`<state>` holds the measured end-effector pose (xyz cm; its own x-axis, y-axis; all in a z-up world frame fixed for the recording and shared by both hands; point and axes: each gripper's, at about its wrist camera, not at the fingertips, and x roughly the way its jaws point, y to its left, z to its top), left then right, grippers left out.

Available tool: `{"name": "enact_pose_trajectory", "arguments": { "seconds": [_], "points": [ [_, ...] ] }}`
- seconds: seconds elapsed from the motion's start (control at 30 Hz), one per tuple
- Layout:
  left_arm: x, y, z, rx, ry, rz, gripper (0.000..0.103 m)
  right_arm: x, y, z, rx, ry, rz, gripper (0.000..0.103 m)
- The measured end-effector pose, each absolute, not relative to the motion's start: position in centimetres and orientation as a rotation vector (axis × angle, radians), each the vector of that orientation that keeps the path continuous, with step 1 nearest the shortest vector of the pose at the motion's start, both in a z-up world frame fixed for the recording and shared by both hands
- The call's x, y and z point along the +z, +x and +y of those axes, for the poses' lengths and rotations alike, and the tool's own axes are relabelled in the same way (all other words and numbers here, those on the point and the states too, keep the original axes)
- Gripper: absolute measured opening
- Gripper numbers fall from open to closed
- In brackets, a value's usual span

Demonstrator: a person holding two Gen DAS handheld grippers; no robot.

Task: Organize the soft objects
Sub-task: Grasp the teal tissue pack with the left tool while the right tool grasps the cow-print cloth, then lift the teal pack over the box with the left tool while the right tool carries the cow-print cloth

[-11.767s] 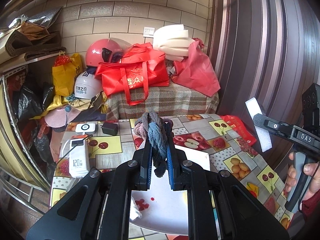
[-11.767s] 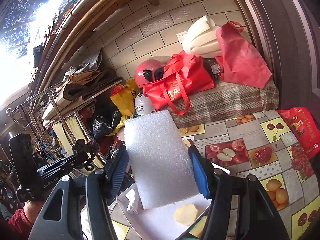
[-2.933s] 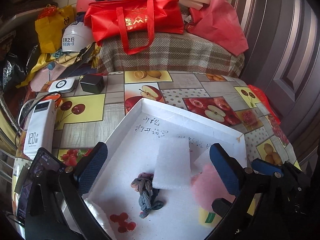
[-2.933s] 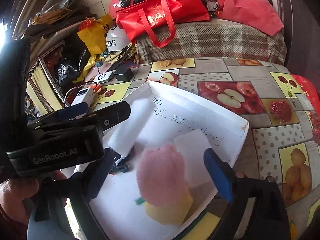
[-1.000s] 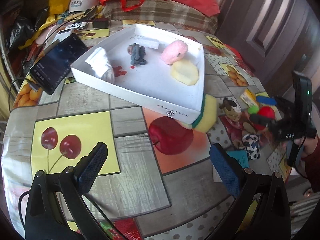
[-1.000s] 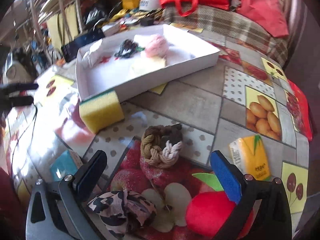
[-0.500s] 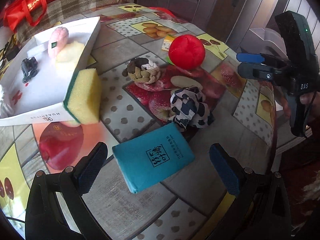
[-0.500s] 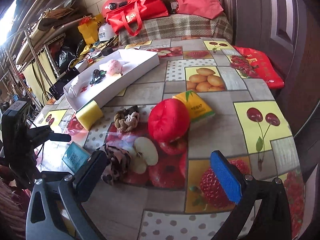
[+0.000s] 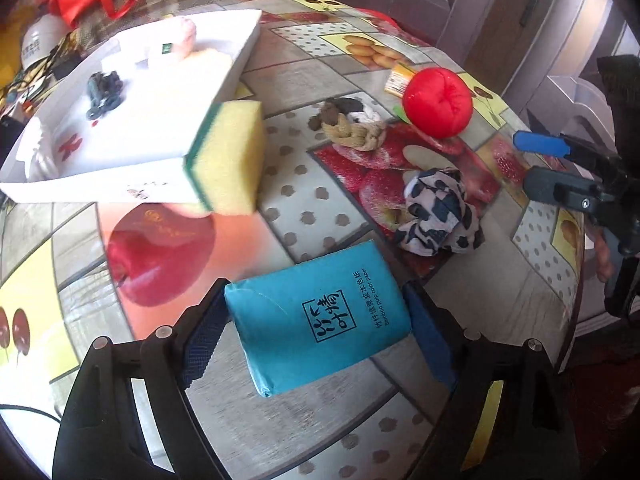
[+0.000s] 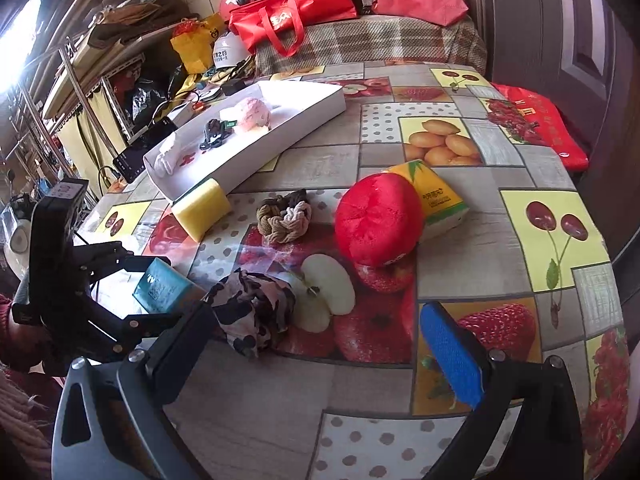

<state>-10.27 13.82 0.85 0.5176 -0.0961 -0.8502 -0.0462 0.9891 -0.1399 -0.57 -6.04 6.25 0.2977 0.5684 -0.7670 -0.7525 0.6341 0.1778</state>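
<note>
On the worktop near its front edge, your L gripper was closing its fingers round the teal tissue pack, pads not yet clearly pressing, presumably for the white tray; R gripper hung wide apart, empty.

A: Can you read the pack?
B: Partly. In the right view the left gripper hides much of it.
A: The tray?
B: Its near corner sits behind the sponge; the dark bundle inside is too blurred to name.
</note>
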Motion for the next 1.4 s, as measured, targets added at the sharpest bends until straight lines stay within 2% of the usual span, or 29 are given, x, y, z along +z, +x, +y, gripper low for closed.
{"name": "enact_pose_trajectory", "arguments": {
  "seconds": [0.2, 0.23, 0.3, 0.33, 0.37, 0.43, 0.47, 0.53, 0.67, 0.93, 1.03, 1.17, 1.4],
  "points": [
    [3.4, -13.2, 17.7, 0.089, -0.215, 0.955, 0.086, 4.4, -2.2, -0.9, 0.955, -0.355, 0.920, 0.102],
    [4.0, -13.4, 18.2, 0.106, -0.215, 0.943, 0.086, 4.1, -2.3, -0.1, 0.947, -0.380, 0.918, 0.099],
    [5.2, -13.5, 18.8, 0.128, -0.209, 0.917, 0.086, 3.2, -2.3, 1.0, 0.910, -0.442, 0.934, 0.084],
    [5.9, -13.6, 19.1, 0.135, -0.205, 0.900, 0.086, 2.8, -2.2, 1.4, 0.901, -0.460, 0.951, 0.072],
    [6.6, -13.5, 19.4, 0.143, -0.199, 0.882, 0.086, 2.4, -2.1, 1.5, 0.891, -0.470, 0.967, 0.064],
    [8.0, -13.3, 19.7, 0.167, -0.174, 0.854, 0.086, 2.3, -2.3, 1.4, 0.882, -0.481, 0.954, 0.062],
    [8.6, -13.2, 19.9, 0.181, -0.163, 0.844, 0.086, 2.4, -2.4, 1.3, 0.886, -0.479, 0.955, 0.048],
    [10.2, -12.9, 20.4, 0.204, -0.150, 0.818, 0.086, 3.2, -2.2, 1.1, 0.909, -0.439, 0.969, 0.036],
    [14.3, -12.1, 21.0, 0.227, -0.133, 0.732, 0.086, 8.8, -1.8, 0.0, 0.921, -0.318, 0.845, 0.035],
    [24.8, -11.6, 22.2, 0.227, -0.089, 0.493, 0.086, 27.1, 0.0, -2.2, 0.899, -0.045, 0.437, 0.035],
    [27.2, -12.9, 22.6, 0.241, -0.095, 0.415, 0.086, 32.3, -1.0, -2.9, 0.900, 0.019, 0.296, 0.035],
    [28.5, -14.3, 23.4, 0.266, -0.105, 0.376, 0.086, 34.8, -2.6, -2.7, 0.933, 0.080, 0.220, 0.035],
    [28.4, -15.5, 25.1, 0.303, -0.131, 0.372, 0.086, 34.8, -3.5, 0.3, 0.993, 0.063, 0.228, 0.035]
  ]
}}
